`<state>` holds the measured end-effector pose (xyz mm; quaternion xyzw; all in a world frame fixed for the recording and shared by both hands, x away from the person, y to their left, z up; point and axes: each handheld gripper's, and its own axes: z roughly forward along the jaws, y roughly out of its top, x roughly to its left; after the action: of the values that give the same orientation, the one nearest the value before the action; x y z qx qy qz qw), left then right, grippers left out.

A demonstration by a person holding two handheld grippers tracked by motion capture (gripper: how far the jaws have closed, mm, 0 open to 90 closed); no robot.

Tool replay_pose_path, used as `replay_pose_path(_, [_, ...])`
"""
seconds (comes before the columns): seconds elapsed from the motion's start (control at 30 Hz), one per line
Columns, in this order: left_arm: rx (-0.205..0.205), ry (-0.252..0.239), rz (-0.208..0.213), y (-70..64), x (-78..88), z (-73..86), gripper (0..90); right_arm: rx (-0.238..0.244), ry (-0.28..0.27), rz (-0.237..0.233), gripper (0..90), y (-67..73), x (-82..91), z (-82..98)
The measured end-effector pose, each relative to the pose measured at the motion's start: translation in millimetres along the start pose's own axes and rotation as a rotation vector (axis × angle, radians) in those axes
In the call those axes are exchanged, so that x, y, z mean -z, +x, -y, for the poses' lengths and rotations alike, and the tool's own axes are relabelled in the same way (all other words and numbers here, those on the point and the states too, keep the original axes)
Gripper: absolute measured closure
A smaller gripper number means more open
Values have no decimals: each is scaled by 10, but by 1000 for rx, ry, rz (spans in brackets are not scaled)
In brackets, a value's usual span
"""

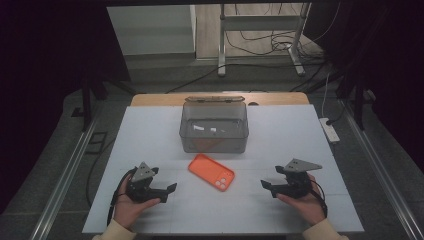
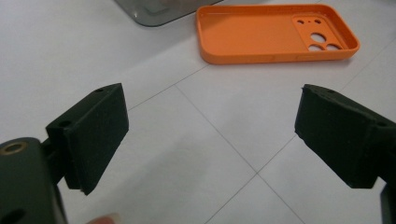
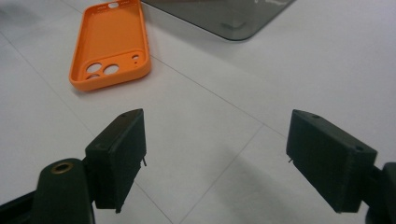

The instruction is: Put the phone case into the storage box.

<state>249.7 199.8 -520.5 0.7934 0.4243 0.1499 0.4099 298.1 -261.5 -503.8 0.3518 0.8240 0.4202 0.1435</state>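
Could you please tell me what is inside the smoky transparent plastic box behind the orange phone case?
The smoky transparent plastic box looks empty apart from pale glints on its floor; tinted walls blur details.

The left gripper (image 1: 169, 190) and the right gripper (image 1: 266, 186) were each cradled in an upturned hand, low and well apart, tips pointing inward toward each other, jaws spread wide with nothing between them.

The orange phone case (image 1: 211, 172) lies flat on the white tabletop (image 1: 280, 150), hollow side up, near the middle and a little toward the near edge. It sits askew to the edges: its end with the camera cut-outs points toward the near right corner, the plain end toward the far left. Nothing touches it or lies in it.
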Motion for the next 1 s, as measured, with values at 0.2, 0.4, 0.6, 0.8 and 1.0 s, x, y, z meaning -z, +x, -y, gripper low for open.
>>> replay_pose_path(0.2, [-3,4,9,2,-11,-3,100,0,7,5,206,4,13,7])
replay_pose_path(0.4, [-2,3,2,2,4,-1,100,5,3,2,205,-10,3,-33])
replay_pose_path(0.6, [-3,4,2,0,6,-1,100,6,1,-3,205,-6,22,-43])
replay_pose_path(0.8, [-3,5,6,-2,7,-1,101,23,11,-9,205,7,5,-103])
replay_pose_path(1.0, [2,1,-1,-4,2,-4,102,23,9,-15,205,19,9,-130])
